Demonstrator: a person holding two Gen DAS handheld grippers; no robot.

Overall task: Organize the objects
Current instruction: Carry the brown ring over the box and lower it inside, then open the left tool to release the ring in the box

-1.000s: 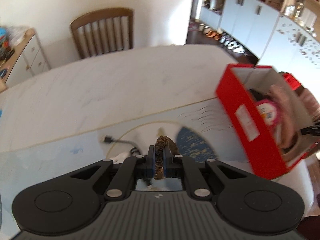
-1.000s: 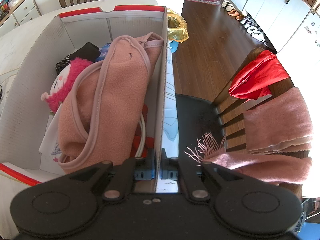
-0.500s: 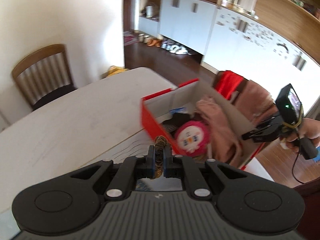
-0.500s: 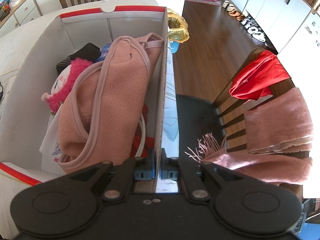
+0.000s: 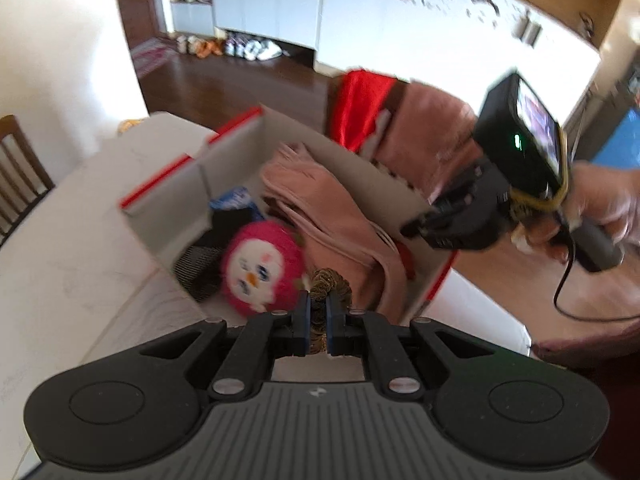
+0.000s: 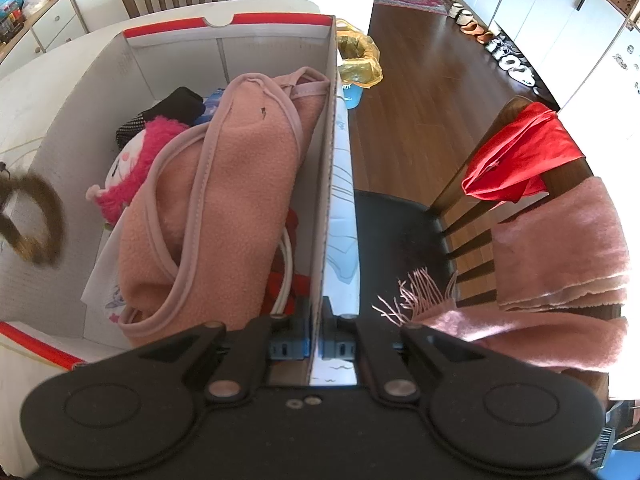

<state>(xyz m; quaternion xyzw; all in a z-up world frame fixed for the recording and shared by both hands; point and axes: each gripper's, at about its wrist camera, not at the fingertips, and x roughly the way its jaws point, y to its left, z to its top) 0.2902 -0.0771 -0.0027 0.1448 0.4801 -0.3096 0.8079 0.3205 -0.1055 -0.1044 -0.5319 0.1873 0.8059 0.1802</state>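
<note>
Left wrist view: left tool (image 5: 317,312) pinches the brown furry ring (image 5: 330,282) over the box (image 5: 168,220) — letting go early could drop it outside. Right tool (image 6: 316,330) clamps the box's wall.

You have no readable text, brand, number or sign in either view. The screen (image 5: 538,130) on the back of your right gripper's camera (image 5: 520,140) glows with a picture and a green light beside it, too blurred to read. The print on the white cloth (image 6: 108,296) in the box (image 6: 224,26) shows drawings only.
</note>
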